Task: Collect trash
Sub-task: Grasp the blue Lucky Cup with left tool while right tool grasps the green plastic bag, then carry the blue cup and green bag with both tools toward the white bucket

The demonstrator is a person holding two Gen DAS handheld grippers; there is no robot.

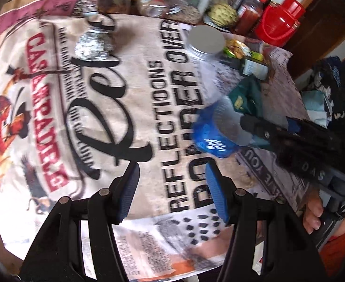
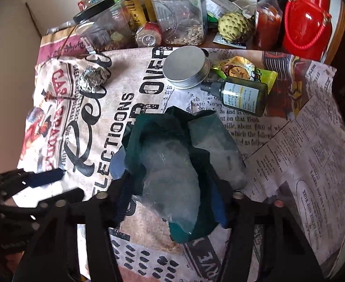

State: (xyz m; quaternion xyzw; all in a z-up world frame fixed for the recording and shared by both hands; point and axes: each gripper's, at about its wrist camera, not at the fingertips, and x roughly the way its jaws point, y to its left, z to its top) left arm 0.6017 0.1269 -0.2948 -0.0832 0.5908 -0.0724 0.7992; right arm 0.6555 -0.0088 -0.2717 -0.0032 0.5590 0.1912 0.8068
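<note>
The right gripper (image 2: pixel 172 202) is clenched on a crushed clear bottle (image 2: pixel 172 176) with a dark green wrapper (image 2: pixel 153 127) bunched around it. In the left wrist view the same bottle (image 1: pixel 229 127) shows a blue label band (image 1: pixel 210 138) and hangs just above the cloth (image 1: pixel 149 75), pinched between the right gripper's dark fingers (image 1: pixel 262 129).

The left gripper (image 1: pixel 172 183) is released. Its blue pads (image 1: pixel 130 188) stand apart with only the printed cloth between them. It sits low and to the left of the bottle, near it but not touching.

A foil ball (image 2: pixel 93 78) lies on the cloth at the far left, well apart from both grippers. In the left wrist view the foil ball (image 1: pixel 94 47) sits beside the large script lettering.

A jar with a silver lid (image 2: pixel 186 67) stands near the centre rear of the cloth. Just to its right lie a yellow snack packet (image 2: pixel 243 70) and a dark green dropper bottle (image 2: pixel 240 95) on its side; packet and dropper bottle touch.

Along the back edge stand clear plastic jars (image 2: pixel 182 11), a can (image 2: pixel 149 35) on its side, a custard apple (image 2: pixel 233 27), a red sauce bottle (image 2: pixel 267 18) and a red container (image 2: pixel 307 21).

The cloth carries newspaper-style print and covers the table.
</note>
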